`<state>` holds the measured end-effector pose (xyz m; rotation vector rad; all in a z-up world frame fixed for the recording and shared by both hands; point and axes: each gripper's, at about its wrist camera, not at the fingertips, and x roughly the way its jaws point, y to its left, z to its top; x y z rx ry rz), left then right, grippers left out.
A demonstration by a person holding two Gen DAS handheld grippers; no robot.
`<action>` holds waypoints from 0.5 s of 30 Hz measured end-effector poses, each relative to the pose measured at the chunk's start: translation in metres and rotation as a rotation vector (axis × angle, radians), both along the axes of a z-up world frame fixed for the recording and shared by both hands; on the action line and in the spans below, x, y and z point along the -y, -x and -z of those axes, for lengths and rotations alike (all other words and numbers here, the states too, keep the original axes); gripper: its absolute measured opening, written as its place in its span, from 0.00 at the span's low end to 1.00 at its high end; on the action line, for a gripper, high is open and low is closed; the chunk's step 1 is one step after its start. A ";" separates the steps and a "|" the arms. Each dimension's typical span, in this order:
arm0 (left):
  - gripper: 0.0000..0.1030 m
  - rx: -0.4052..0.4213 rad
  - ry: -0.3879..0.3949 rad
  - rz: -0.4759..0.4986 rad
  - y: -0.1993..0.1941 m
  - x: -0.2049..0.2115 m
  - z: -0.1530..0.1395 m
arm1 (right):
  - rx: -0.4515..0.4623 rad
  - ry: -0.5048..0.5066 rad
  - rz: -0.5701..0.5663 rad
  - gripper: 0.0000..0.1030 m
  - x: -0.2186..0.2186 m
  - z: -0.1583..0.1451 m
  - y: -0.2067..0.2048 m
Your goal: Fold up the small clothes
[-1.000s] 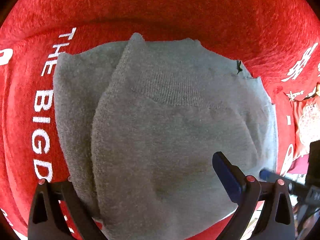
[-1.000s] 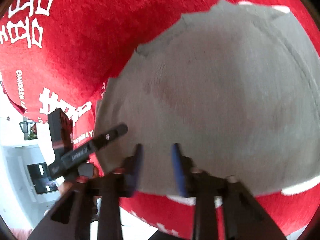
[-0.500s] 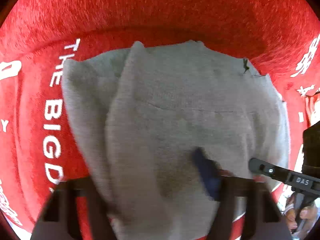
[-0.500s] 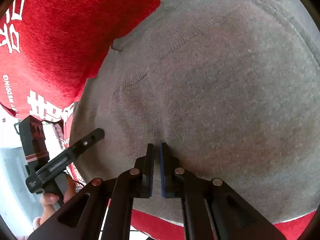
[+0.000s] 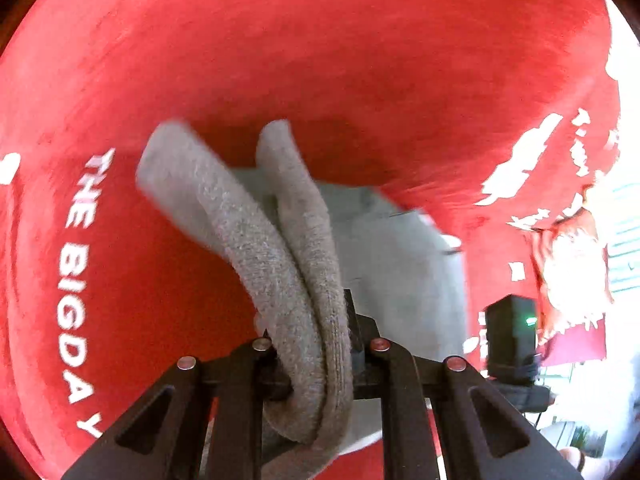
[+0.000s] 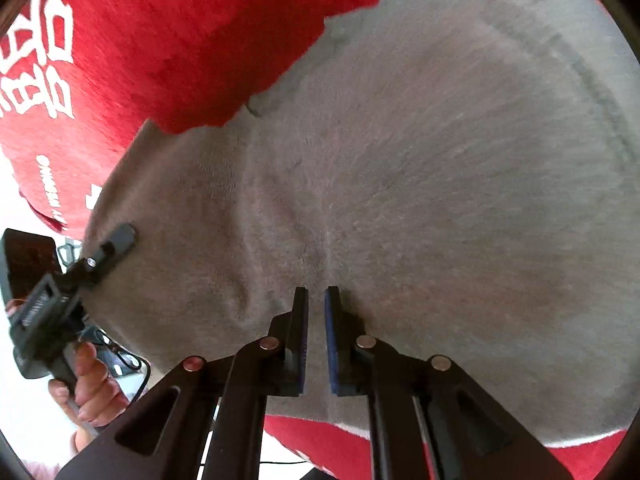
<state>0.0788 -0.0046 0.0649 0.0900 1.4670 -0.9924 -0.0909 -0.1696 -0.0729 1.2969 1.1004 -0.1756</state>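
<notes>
The left gripper (image 5: 310, 344) has just been closing and now pinches a bunched fold of the grey garment (image 5: 280, 248) at centre frame, apparently to carry it over. The right gripper (image 6: 316, 320) rests nearly pressed together on the garment, spread over the red cloth (image 6: 180, 40), nothing visibly between its fingers

nearly shut right tool (image 6: 316, 300) against grey garment (image 6: 420, 184)

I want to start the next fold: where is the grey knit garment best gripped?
On the grey knit garment, pinch the near edge, coming in low from the near side: there it lies flat on the red cloth, with that edge free.
</notes>
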 end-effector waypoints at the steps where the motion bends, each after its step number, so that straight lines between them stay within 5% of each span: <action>1: 0.17 0.004 0.016 0.019 0.007 0.012 -0.007 | 0.016 0.001 0.019 0.10 0.005 -0.005 0.007; 7: 0.17 0.043 0.055 0.171 0.063 0.096 -0.026 | 0.054 0.006 0.127 0.10 0.041 -0.013 0.049; 15: 0.17 0.016 -0.019 0.278 0.128 0.166 0.031 | 0.010 -0.076 0.264 0.12 0.072 0.022 0.101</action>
